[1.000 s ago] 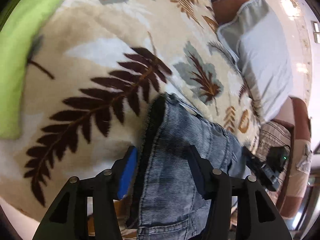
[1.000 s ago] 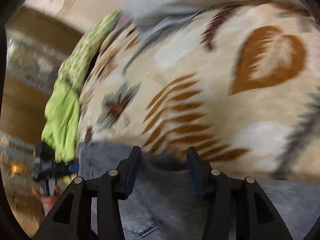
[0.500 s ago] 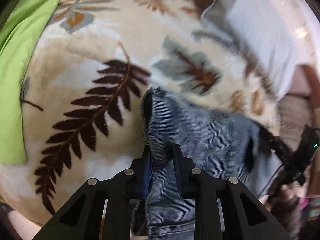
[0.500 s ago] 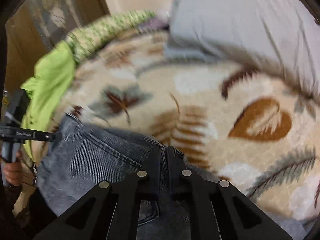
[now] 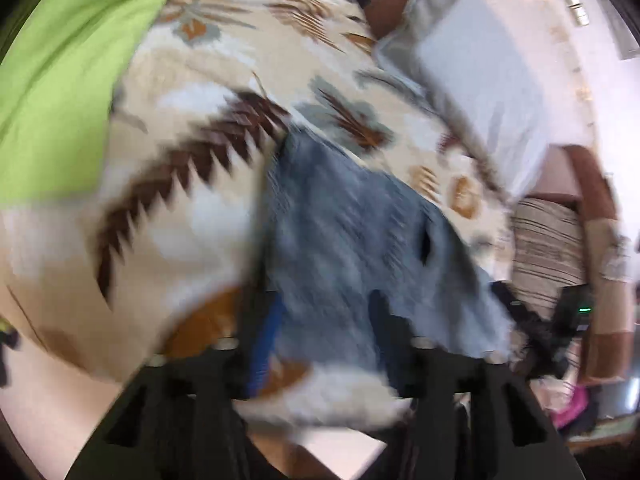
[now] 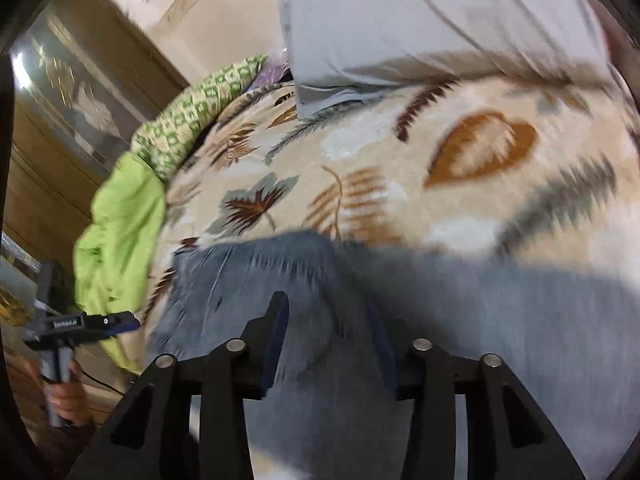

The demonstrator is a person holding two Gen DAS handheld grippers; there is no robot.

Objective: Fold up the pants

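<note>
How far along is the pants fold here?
The faded blue denim pants lie doubled on the leaf-print blanket, so one fold looks done. Left gripper and right gripper are both open, holding nothing. Any further fold and smoothing remain.

Leaf-print blanket [image 6: 400, 168] in cream, brown, grey covers the bed; grey pillow [image 6: 436, 20] lies at its far edge, touching it; bright green cloth [image 5: 68, 80] bunched along one side, green patterned fabric [image 6: 192, 120] beside it; striped cushion [image 5: 548, 240] past the blanket's edge
</note>
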